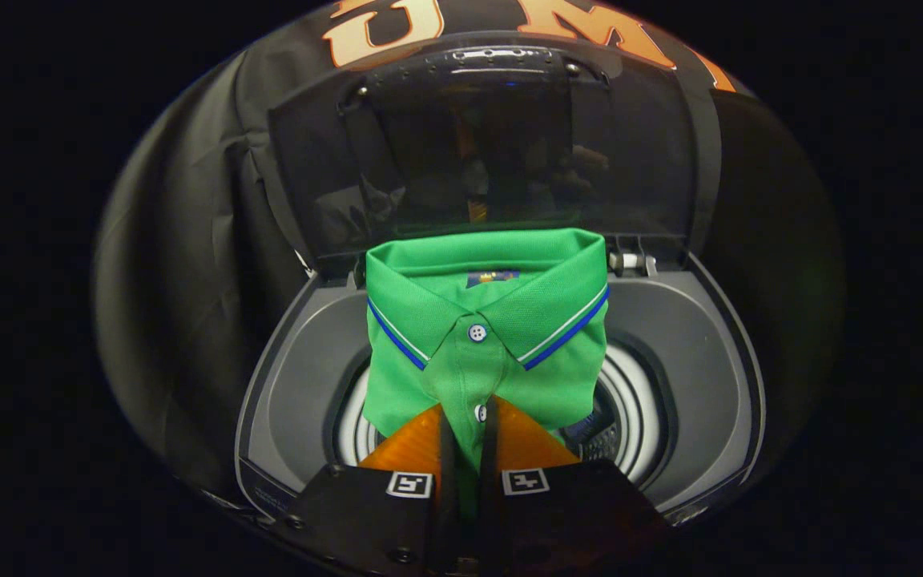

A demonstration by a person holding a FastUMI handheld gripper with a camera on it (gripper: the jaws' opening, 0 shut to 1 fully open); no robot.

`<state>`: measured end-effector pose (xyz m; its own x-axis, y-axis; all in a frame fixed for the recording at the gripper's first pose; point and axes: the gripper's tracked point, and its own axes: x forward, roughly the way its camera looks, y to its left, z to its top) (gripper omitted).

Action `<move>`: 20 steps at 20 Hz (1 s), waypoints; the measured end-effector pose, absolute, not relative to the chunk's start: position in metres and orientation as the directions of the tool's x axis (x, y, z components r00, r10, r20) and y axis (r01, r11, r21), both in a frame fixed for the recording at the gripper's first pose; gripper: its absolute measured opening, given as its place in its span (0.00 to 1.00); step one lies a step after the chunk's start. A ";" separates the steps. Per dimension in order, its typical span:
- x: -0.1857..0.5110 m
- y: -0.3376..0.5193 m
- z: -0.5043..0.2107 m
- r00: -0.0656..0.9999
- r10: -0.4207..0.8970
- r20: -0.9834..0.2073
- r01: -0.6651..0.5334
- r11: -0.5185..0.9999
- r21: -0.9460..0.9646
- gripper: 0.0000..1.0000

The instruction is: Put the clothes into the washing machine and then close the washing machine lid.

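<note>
Gripper (468,433): fingers drawn narrow on the lower placket of the polo shirt; both press the fabric from either side, so the gripper holds the shirt.
Polo shirt (481,320): green, folded, with blue and white striping along the collar edges; two pale buttons on the placket, one at the collar, one just above the fingertips; a small dark label inside the neck; it hangs upright from the fingers over the drum opening, its collar end toward the raised lid.
Washing machine (686,361): top-loading, grey top deck with a rounded outline; it lies under and beyond the gripper.
Drum (630,425): round opening with pale concentric rings; partly hidden behind the shirt; a dark perforated part shows just beside the shirt's lower corner.
Lid (477,152): dark, glossy, tinted; standing open and upright behind the shirt; hinged at the far edge of the deck.
Hinge (630,261): small metal piece just beside the collar, at the foot of the lid.
</note>
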<state>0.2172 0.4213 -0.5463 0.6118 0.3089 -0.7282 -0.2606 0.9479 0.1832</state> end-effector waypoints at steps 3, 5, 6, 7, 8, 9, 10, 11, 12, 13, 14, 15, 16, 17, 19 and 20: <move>0.204 0.414 -0.572 0.526 0.277 -0.804 -0.258 0.953 0.159 0.18; 0.192 0.407 -0.587 0.479 0.254 -0.841 -0.245 0.958 0.150 0.18; 0.188 0.405 -0.591 0.468 0.245 -0.849 -0.236 0.961 0.147 0.18; 0.190 0.407 -0.589 0.475 0.248 -0.844 -0.243 0.959 0.145 0.18; 0.188 0.406 -0.586 0.475 0.243 -0.846 -0.248 0.959 0.137 0.18; 0.187 0.406 -0.585 0.477 0.245 -0.844 -0.246 0.959 0.139 0.18; 0.190 0.404 -0.583 0.484 0.237 -0.842 -0.235 0.962 0.135 0.18; 0.191 0.403 -0.583 0.488 0.227 -0.842 -0.216 0.967 0.136 0.18; 0.192 0.402 -0.582 0.488 0.222 -0.844 -0.193 0.971 0.144 0.21; 0.192 0.404 -0.580 0.482 0.226 -0.847 -0.181 0.971 0.156 0.26; 0.193 0.405 -0.576 0.490 0.233 -0.840 -0.180 0.970 0.165 0.44; 0.194 0.405 -0.572 0.497 0.242 -0.833 -0.187 0.968 0.169 0.61; 0.198 0.404 -0.569 0.504 0.242 -0.829 -0.192 0.967 0.166 0.79; 0.198 0.403 -0.562 0.517 0.249 -0.819 -0.198 0.966 0.168 0.96; 0.202 0.405 -0.553 0.541 0.264 -0.798 -0.205 0.962 0.180 0.99; 0.203 0.405 -0.550 0.550 0.271 -0.790 -0.206 0.961 0.186 0.99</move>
<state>0.2026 0.4053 -0.5501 0.5500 0.2708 -0.7900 -0.2060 0.9607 0.1860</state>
